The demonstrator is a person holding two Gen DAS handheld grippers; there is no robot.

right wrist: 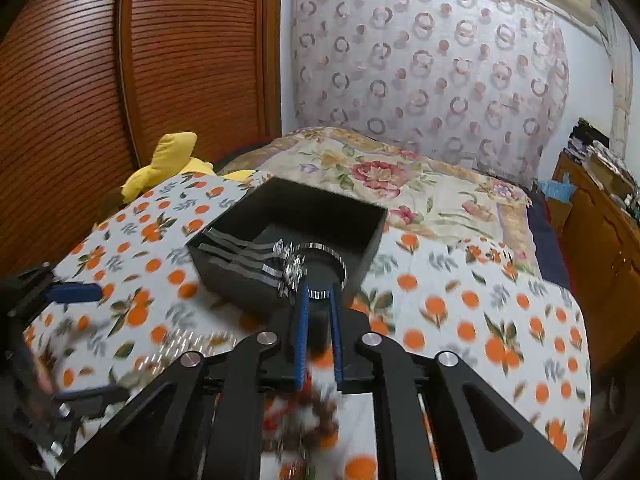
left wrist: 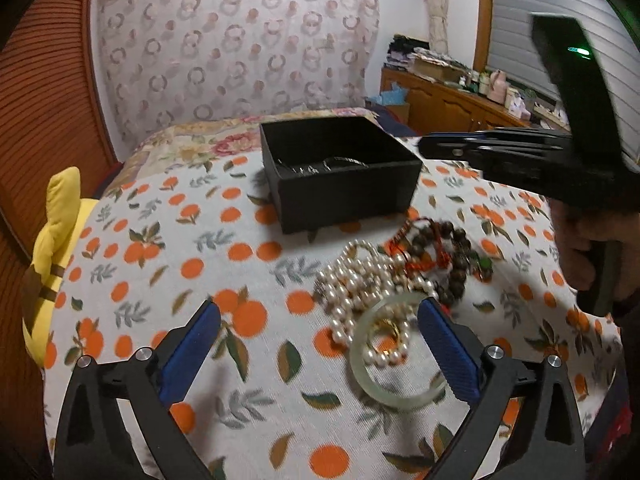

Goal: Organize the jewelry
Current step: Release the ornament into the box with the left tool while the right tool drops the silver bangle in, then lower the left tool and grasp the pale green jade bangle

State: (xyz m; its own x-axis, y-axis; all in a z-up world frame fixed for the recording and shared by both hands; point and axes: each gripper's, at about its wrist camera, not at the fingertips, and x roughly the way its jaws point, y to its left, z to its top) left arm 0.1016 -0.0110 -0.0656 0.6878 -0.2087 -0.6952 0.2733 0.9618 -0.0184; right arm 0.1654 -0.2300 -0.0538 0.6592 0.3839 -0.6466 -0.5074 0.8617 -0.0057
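The black box (right wrist: 288, 216) just ahead of the right gripper (right wrist: 318, 300) already holds silver pieces, and its nearly closed jaws grasp nothing I can see. The pearl necklace (left wrist: 360, 280), jade bangle (left wrist: 394, 360) and dark beads (left wrist: 448, 248) lie outside the box — by the released, wide left gripper (left wrist: 320, 344).

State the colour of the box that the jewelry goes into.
The box is plain black, inside and out; the left wrist view shows it best.

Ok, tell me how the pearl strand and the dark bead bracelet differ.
The pearl strand is creamy white with small beads; the dark bead bracelet is brown with larger beads. The pearls reach into the pale green bangle; the dark beads lie nearer the black box. Both lie tangled on the orange-print cloth.
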